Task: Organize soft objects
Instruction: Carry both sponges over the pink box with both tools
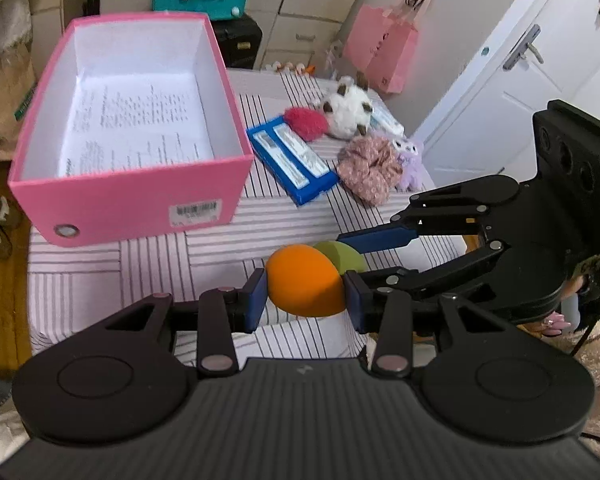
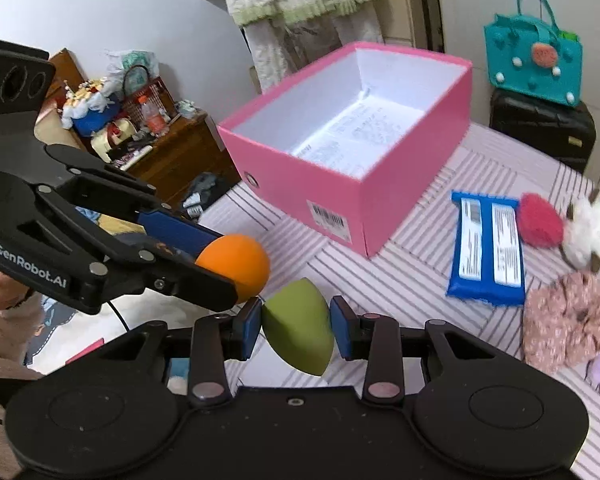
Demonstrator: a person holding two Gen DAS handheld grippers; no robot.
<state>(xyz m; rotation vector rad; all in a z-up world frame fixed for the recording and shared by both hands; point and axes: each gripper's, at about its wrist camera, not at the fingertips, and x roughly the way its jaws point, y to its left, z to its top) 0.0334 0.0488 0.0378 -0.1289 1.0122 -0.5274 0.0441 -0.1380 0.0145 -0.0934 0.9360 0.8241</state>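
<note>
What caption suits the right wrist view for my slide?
Right gripper holds a green sponge, left gripper an orange sponge, before the pink box.

We are holding two sponges (image 1: 306, 286) side by side above the near edge of the table (image 1: 148, 264), the left gripper (image 1: 306, 294) clamping one, the right gripper (image 2: 296, 330) clamping the other (image 2: 298, 330). Beyond them the open box (image 1: 132, 120) is sitting on the table with a printed sheet (image 1: 136, 128) lying inside. To its right the flat packet (image 1: 292, 158) is lying, and further right the plush toys (image 1: 350, 110) and scrunchie (image 1: 370, 168) are clustering, touching one another.
</note>
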